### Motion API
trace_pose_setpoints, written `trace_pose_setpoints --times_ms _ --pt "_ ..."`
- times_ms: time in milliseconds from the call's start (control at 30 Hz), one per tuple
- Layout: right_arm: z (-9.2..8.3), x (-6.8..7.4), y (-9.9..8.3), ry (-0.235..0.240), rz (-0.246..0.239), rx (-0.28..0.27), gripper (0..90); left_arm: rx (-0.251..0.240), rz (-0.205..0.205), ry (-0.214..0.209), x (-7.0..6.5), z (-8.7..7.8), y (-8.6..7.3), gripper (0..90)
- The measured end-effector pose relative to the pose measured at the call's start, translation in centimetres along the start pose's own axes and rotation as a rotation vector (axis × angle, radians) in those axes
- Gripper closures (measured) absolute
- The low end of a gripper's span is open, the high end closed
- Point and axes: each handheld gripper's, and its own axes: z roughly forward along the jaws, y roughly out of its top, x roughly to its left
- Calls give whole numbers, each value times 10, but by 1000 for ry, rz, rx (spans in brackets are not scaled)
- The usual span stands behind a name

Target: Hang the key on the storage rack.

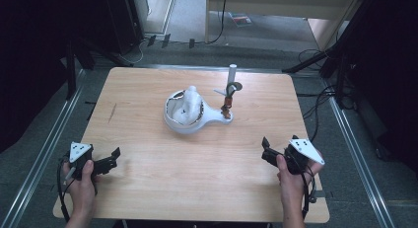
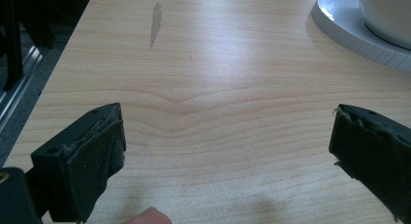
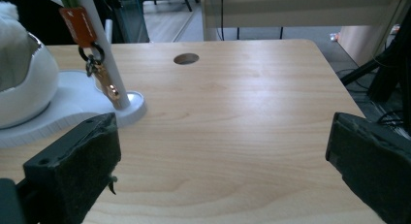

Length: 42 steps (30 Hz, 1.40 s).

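A white stand (image 1: 197, 120) sits mid-table: a bowl (image 1: 183, 114) holding something white and fluffy (image 1: 190, 102), joined to a base with an upright white post (image 1: 230, 85). A key (image 3: 107, 86) on a ring with an orange tag (image 3: 77, 23) hangs on the post. My left gripper (image 1: 112, 160) rests near the table's front left corner, open and empty, well short of the stand. My right gripper (image 1: 266, 150) is at the front right, also open and empty. In the left gripper view the gripper (image 2: 228, 132) faces bare wood; in the right gripper view the gripper (image 3: 223, 136) faces the post (image 3: 104, 64).
The wooden table (image 1: 148, 188) has a dark scuff (image 1: 112, 113) at left and a round hole (image 3: 186, 58) behind the post. Cables and dark stands lie on the floor around the table. Metal rails (image 1: 44, 149) run along both sides.
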Motion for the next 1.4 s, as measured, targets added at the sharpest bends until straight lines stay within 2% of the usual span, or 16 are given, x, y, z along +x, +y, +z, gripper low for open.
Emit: trace_pose_setpoints --times_ms 300,333,967,1100,1200,1367,1400 --pt "-12 -20 -18 -39 4 31 0 3 2 -1 0 0 0 5" --pt "-16 -27 -21 -52 10 40 0 3 2 1 0 0 0 5" --pt "-45 -71 -47 -122 36 86 0 9 -5 0 0 1 0 5" --pt "-51 -79 -52 -105 64 70 0 9 -7 -2 0 1 0 5" --pt "-54 -82 -54 -103 48 67 0 9 -5 -1 0 1 0 5" --pt "-65 -94 -64 -104 80 72 0 9 -4 -7 1 1 1 5" --pt "-65 -95 -66 -108 70 74 0 8 -6 -10 1 1 1 5"
